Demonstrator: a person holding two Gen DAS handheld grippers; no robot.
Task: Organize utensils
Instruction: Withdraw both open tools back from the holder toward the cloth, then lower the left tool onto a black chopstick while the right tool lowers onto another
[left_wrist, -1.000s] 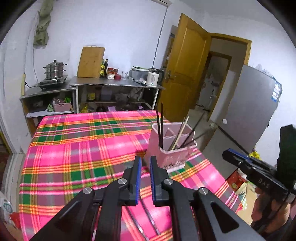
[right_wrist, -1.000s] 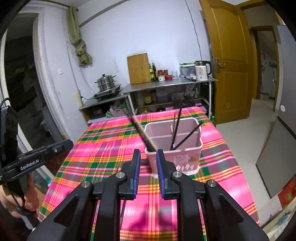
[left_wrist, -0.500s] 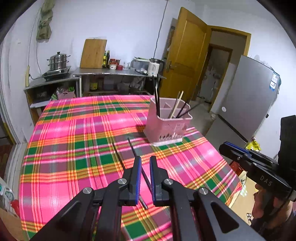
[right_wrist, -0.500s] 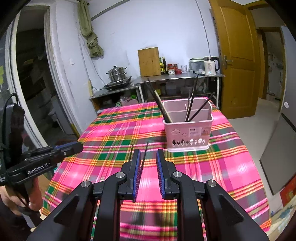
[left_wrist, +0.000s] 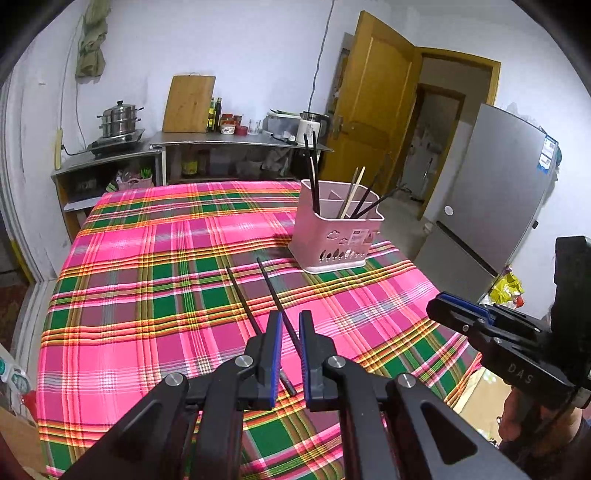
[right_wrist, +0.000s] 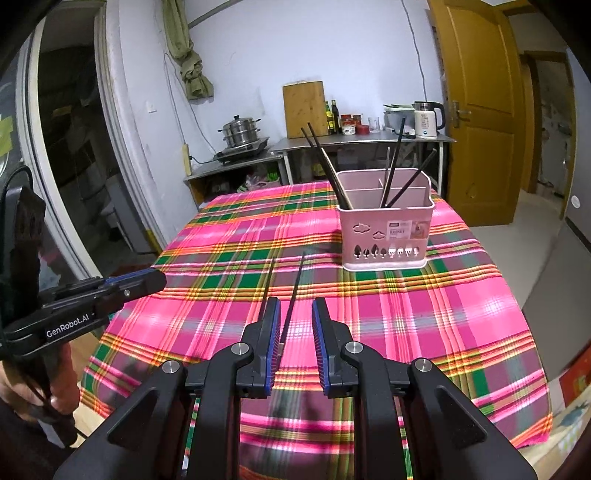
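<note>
Both grippers angled down over two loose chopsticks on the plaid table.

The left gripper (left_wrist: 290, 325) has its jaws nearly pressed together, holding nothing; the right gripper (right_wrist: 296, 314) stands partly spread, empty. Two black chopsticks (left_wrist: 273, 295) lie side by side on the table (left_wrist: 147, 295), seen between each gripper's fingers. Beyond them stands the pink utensil holder (right_wrist: 386, 225), with more chopsticks upright inside.

Both hand-held grippers are hovering over the near edge of the desk (left_wrist: 110, 258), pointing downward across it. The left hand-held gripper (left_wrist: 290, 354) is keeping its jaws nearly closed and empty, while the right hand-held gripper (right_wrist: 295, 345) is holding its jaws slightly apart, gripping nothing.
</note>
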